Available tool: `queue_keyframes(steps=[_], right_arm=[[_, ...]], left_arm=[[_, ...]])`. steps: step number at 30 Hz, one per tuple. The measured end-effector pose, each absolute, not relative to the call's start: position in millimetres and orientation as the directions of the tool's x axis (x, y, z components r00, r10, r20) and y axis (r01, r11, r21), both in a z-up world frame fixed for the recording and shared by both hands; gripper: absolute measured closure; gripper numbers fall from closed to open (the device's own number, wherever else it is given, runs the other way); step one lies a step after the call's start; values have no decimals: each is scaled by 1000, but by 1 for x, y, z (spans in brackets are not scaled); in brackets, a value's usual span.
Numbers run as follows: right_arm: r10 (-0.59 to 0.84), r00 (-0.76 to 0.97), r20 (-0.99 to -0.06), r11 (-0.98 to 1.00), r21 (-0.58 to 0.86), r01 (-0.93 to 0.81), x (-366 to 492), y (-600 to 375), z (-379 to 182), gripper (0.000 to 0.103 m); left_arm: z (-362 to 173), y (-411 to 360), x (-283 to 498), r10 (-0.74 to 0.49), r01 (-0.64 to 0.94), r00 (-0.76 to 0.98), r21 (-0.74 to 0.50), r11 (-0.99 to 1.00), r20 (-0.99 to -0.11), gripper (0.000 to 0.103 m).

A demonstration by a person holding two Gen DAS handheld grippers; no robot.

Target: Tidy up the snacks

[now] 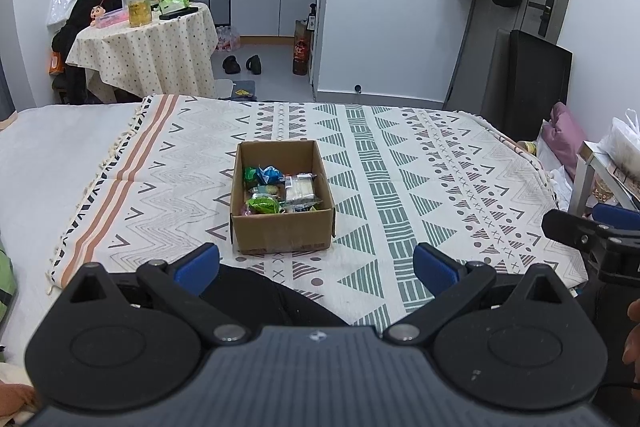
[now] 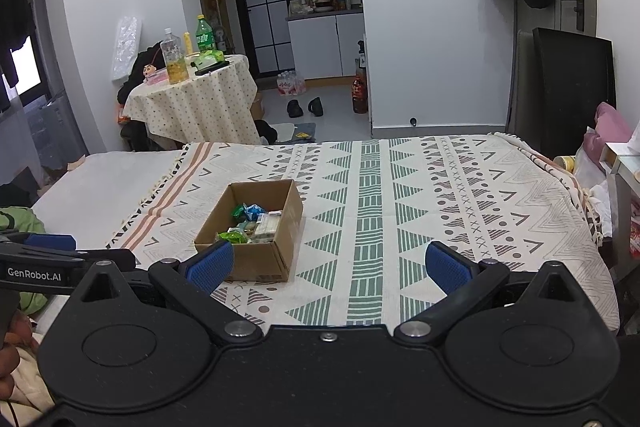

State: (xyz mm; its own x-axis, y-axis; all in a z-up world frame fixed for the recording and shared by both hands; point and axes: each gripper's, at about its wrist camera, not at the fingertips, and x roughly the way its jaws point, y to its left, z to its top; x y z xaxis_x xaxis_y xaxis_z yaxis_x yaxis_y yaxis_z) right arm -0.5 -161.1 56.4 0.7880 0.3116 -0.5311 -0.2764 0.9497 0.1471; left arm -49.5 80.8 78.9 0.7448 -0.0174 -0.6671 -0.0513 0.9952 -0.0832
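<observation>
An open cardboard box sits on the patterned blanket in the middle of the bed. Inside lie several wrapped snacks: a green packet, a blue one and a clear pack of pale wafers. My left gripper hovers just in front of the box, open and empty. My right gripper hangs to the box's right, open too, its left blue pad overlapping the box's near corner in the view.
A round table with a dotted cloth carries bottles beyond the bed's far edge. Shoes lie on the floor. A black panel leans by the door. A pink pillow and a white stand crowd the right side.
</observation>
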Motion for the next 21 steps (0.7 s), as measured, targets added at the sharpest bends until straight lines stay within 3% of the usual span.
queue_keyframes(steps=[21], right_arm=[[304,784,-542,952,150,-266,0,-165,49,0]], left_arm=[[75,80,-48,-16,-60,743,-90,994,-669,1]])
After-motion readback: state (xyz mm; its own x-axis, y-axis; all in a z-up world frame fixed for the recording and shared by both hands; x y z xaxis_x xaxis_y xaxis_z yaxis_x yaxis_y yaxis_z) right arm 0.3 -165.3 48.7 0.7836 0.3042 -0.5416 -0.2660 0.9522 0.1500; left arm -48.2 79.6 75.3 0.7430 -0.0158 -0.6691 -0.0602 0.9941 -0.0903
